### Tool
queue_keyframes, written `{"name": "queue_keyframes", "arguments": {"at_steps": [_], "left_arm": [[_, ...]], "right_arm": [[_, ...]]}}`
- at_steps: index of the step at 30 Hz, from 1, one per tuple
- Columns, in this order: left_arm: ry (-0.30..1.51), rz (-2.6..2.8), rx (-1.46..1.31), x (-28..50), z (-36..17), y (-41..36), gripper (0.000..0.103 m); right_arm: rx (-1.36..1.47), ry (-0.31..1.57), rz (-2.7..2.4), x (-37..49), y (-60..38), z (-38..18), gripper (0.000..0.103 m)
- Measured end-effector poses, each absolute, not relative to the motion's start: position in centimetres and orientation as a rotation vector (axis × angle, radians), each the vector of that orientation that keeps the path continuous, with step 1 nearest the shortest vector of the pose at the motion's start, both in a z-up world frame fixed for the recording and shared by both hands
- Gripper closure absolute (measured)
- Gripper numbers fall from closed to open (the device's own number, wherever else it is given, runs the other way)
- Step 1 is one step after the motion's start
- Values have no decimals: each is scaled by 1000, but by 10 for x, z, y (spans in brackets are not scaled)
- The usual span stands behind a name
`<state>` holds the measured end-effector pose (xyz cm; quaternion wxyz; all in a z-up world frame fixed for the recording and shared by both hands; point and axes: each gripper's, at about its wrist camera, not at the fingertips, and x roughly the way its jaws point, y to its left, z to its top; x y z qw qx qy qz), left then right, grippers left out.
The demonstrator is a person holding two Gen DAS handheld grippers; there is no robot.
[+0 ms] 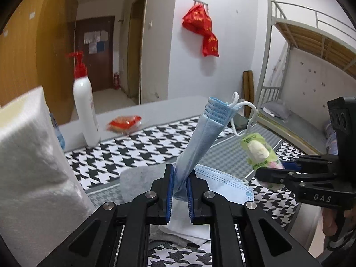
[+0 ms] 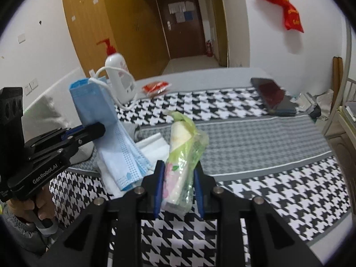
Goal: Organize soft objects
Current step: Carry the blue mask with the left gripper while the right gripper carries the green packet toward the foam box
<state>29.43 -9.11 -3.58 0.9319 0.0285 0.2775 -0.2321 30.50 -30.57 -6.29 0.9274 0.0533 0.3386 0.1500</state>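
My left gripper (image 1: 179, 179) is shut on a folded blue face mask (image 1: 201, 138) and holds it upright above the table; its white ear loops hang at the top. It also shows in the right wrist view (image 2: 93, 102). More blue masks (image 1: 224, 183) lie below on white tissues (image 2: 153, 146). My right gripper (image 2: 179, 178) is shut on a green tissue packet (image 2: 184, 155) and holds it above the houndstooth cloth (image 2: 255, 189). The packet shows in the left wrist view too (image 1: 260, 151).
A white pump bottle (image 1: 85, 102) with a red top stands at the back left. A red snack packet (image 1: 124, 122) lies near it. A white paper roll (image 1: 29, 160) is close on the left. A dark phone (image 2: 273, 98) lies at the back right.
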Motion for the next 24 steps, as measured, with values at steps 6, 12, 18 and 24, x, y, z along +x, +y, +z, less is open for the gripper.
{"name": "queue_keyframes", "arguments": {"at_steps": [6,12,18,24], "left_arm": [[503,-450,75,273,-11,-89,91],[441,-428,84,251,10,-83,91],[411,-390,85,233,25,-69,91],[360,-354,105,211,40,-57,91]], "right_arm": [[109,635,306,286,-310,-44,74],[105,571,316,267,-307,-24,74],[86,513,334,248,-297,-8,74],[74,445,346,230,-289,9,74]]}}
